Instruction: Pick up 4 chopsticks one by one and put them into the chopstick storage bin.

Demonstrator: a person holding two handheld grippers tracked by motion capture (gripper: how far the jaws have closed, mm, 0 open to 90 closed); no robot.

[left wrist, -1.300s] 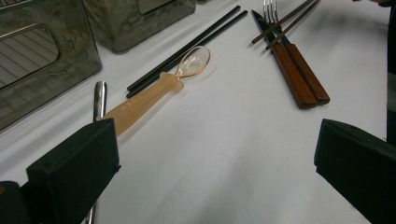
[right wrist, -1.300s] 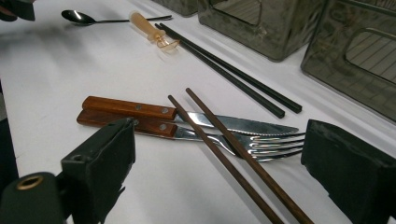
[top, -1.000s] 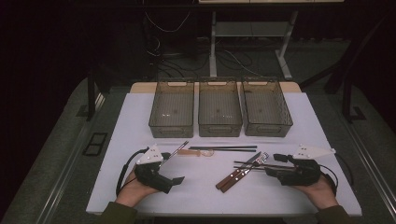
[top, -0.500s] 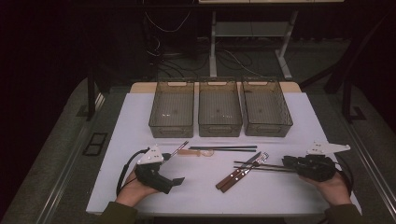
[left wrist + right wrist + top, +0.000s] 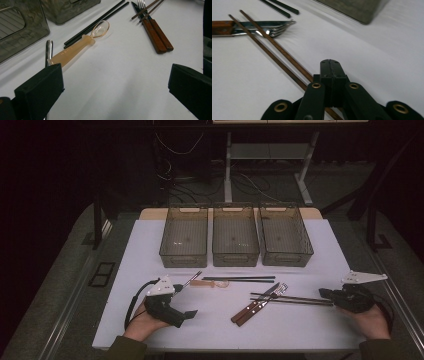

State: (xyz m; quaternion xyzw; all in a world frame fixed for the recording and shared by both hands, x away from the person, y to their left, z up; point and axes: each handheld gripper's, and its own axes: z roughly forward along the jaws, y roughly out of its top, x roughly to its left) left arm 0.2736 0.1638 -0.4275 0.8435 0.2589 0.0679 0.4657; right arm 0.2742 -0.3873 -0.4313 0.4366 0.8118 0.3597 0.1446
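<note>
My left gripper point(image 5: 185, 312) rests on the white table top point(image 5: 300, 330) at the front left, and in the left gripper view its jaws point(image 5: 112, 82) stand wide open with bare table between them. Ahead of it lie a translucent orange spoon point(image 5: 77, 45), a pair of black chopsticks point(image 5: 97, 21) and a wooden-handled knife and fork point(image 5: 157, 37). My right gripper point(image 5: 323, 293) lies at the front right, at the right ends of two brown chopsticks point(image 5: 295, 298). Its jaws point(image 5: 329, 65) have just closed and are shut on nothing. The brown chopsticks point(image 5: 277, 52) run under its left side.
Three empty smoky plastic bins point(image 5: 184, 237) point(image 5: 235, 237) point(image 5: 285, 237) stand side by side at the back of the table top. A thin metal utensil point(image 5: 192, 278) lies just left of the spoon point(image 5: 210, 283). The table edge runs close behind both hands.
My right gripper has drawn back to the right along the brown chopsticks and its jaws have closed. The left gripper and the cutlery have stayed put.
</note>
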